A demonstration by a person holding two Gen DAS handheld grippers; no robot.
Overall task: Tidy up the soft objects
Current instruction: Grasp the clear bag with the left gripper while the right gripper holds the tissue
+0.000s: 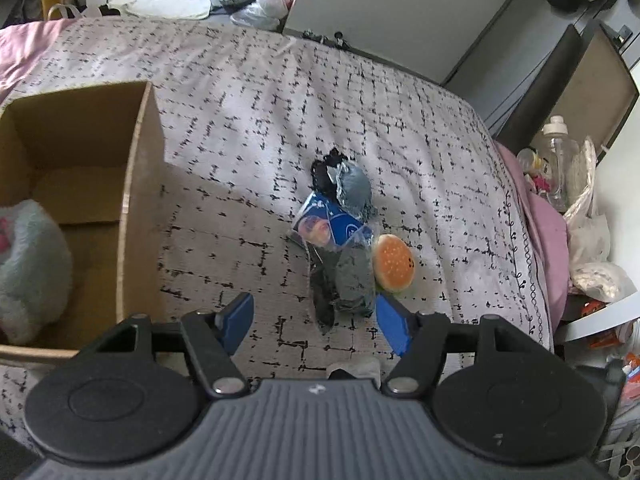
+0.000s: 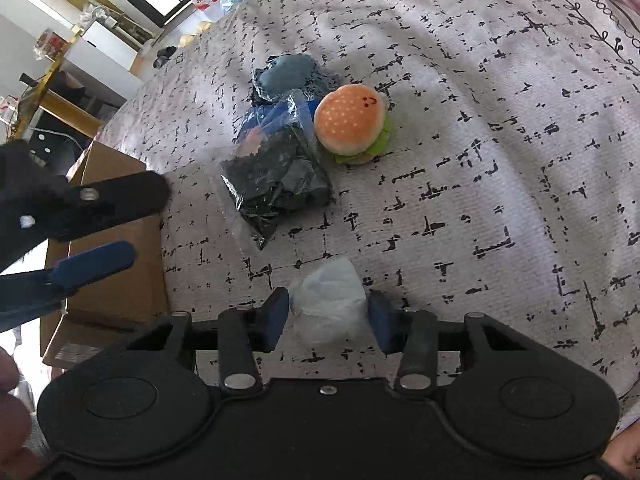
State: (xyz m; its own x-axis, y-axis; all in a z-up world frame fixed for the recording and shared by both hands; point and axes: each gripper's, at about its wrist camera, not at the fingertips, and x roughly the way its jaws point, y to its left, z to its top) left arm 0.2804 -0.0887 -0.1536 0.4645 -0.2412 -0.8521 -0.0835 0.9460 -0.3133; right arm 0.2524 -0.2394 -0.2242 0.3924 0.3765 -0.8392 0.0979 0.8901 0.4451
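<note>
On the patterned bedcover (image 1: 240,128) lies a heap. It holds a grey cloth (image 1: 352,188), a blue packet (image 1: 332,228), a clear bag of dark fabric (image 1: 348,280) (image 2: 280,188) and a burger plush (image 1: 394,263) (image 2: 350,124). My left gripper (image 1: 313,300) is open above the bed; the bag's near end lies between its fingertips, close to the right finger. My right gripper (image 2: 328,312) is shut on a white crumpled wad (image 2: 328,300), one blue pad against each side. The left gripper's blue finger (image 2: 96,264) shows at the left edge of the right wrist view.
An open cardboard box (image 1: 136,184) (image 2: 116,280) stands on the bed to the left, with a fluffy pale plush (image 1: 28,272) inside. Beyond the bed's right edge are a bottle (image 1: 558,156) and bags (image 1: 592,240). A person's hand (image 2: 10,412) holds the gripper.
</note>
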